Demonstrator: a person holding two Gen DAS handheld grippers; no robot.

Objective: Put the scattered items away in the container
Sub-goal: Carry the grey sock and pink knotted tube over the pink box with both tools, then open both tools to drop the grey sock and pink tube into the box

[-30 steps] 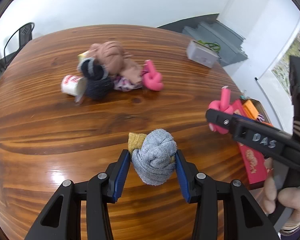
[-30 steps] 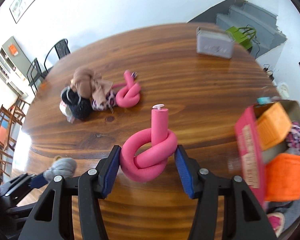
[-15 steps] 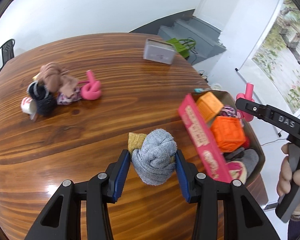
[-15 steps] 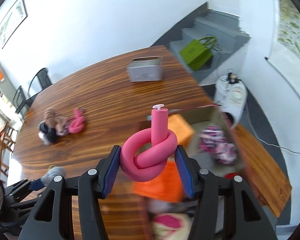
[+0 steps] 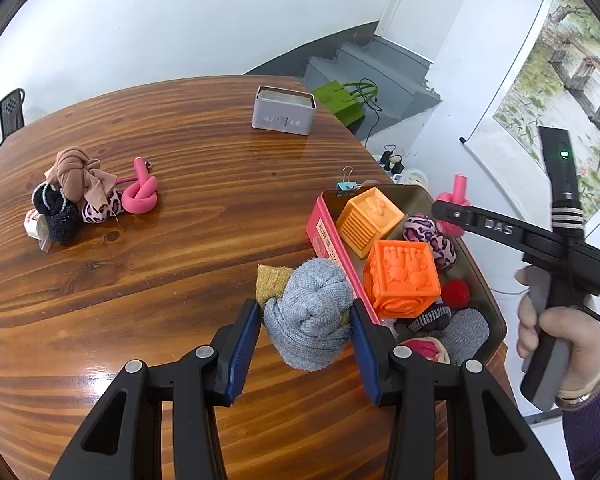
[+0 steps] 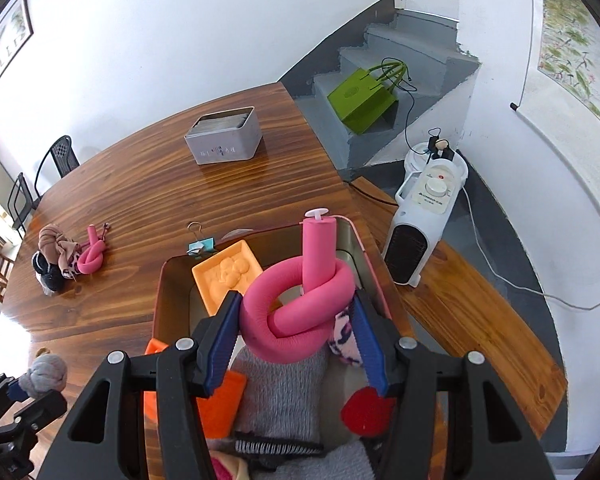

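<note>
Counter (image 5: 180, 280): broad bare wood between the far-left pile and the container, open to passage.
Container (image 5: 320, 216) at the counter's right edge: nearly full; orange blocks (image 5: 400, 276), leopard-print bundle (image 5: 432, 236), red ball (image 5: 456, 292) and grey cloth crowd the floor, with a bare strip along the far wall.
Binder clip (image 5: 346, 186): just beside the container's far corner.
Grey tin (image 5: 284, 110): far side, well apart.
Pile (image 5: 76, 196) with pink knotted tube (image 5: 140, 196): far left.
Heater (image 6: 424, 216): beyond the counter's edge, by a low wooden bench.
</note>
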